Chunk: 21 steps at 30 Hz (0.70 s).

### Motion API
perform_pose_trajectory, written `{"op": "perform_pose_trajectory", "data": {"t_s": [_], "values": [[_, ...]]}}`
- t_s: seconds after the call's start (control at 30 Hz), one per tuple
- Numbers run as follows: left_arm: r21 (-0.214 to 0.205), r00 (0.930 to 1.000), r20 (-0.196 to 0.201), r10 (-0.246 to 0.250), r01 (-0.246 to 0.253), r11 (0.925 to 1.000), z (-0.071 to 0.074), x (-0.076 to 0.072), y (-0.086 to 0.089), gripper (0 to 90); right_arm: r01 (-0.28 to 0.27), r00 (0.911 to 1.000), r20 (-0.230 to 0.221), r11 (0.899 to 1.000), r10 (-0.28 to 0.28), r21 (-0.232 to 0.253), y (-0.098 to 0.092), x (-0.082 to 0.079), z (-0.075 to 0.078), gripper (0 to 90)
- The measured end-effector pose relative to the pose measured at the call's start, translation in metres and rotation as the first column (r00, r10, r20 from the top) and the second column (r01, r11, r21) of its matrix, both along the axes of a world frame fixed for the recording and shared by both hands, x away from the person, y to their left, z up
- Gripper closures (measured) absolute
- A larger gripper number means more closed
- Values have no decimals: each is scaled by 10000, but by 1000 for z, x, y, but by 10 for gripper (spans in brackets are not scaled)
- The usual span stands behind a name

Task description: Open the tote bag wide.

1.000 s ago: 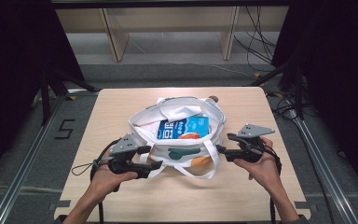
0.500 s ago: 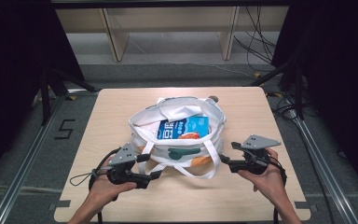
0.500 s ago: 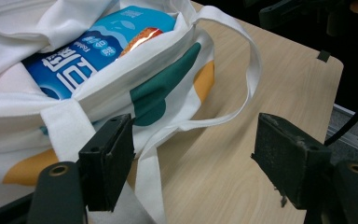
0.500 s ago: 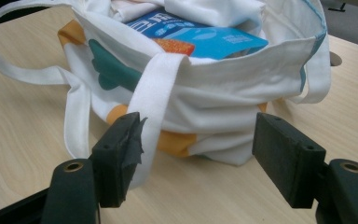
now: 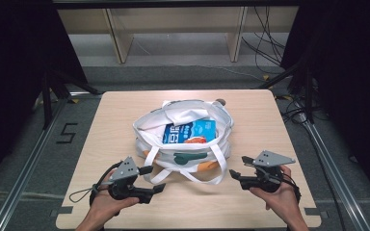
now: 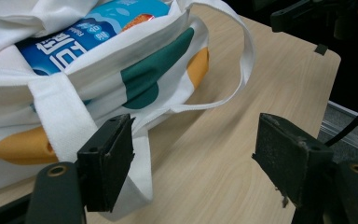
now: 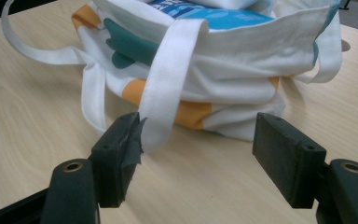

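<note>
A white tote bag [image 5: 185, 144] with green and orange patches sits in the middle of the wooden table [image 5: 270, 120], its mouth open. A blue snack packet [image 5: 191, 131] lies inside it. One white handle [image 5: 207, 179] is looped flat on the table in front of the bag. My left gripper [image 5: 153, 179] is at the bag's near left and open. In the left gripper view, a white strap [image 6: 70, 121] lies beside the left jaw of my left gripper [image 6: 193, 163]. At the bag's near right, my right gripper [image 5: 238, 166] is open. A strap [image 7: 168, 88] hangs just ahead of my right gripper [image 7: 198, 149].
The table's near edge [image 5: 192, 222] is close under both hands. Metal rails [image 5: 24, 173] run along the floor on either side. A wooden shelf frame [image 5: 120, 38] and cables [image 5: 265, 43] are beyond the far edge. The other gripper [image 6: 303, 14] shows at the top right of the left gripper view.
Both hands have drawn back toward the table's near edge and sunk a little, away from the bag. The bag has stayed in place.
</note>
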<state>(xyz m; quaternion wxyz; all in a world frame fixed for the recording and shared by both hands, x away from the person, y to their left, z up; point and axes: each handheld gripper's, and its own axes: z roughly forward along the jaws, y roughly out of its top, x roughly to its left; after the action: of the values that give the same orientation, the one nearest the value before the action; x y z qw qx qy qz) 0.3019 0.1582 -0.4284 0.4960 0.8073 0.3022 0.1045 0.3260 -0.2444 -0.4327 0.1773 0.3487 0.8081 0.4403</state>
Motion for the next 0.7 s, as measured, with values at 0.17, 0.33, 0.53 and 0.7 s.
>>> {"op": "perform_pose_trajectory", "data": {"t_s": [0.17, 0.33, 0.53, 0.7], "values": [[34, 9999, -112, 35, -35, 10000, -10, -6, 0, 262, -77, 9999, 80, 10000, 77, 33, -3, -10, -7, 336], [164, 9999, -106, -9, 11, 9999, -21, -14, -1, 243, -39, 9999, -111, 9999, 40, 92, -5, -21, -16, 334], [306, 9999, -140, 45, -41, 9995, -35, -20, 1, 231, -174, 9997, -166, 9998, 173, -107, -10, -29, -25, 329], [357, 9994, -207, 265, -257, 9990, -44, -21, 6, 230, -57, 9986, -529, 10000, 59, 46, -11, -40, -32, 322]]}}
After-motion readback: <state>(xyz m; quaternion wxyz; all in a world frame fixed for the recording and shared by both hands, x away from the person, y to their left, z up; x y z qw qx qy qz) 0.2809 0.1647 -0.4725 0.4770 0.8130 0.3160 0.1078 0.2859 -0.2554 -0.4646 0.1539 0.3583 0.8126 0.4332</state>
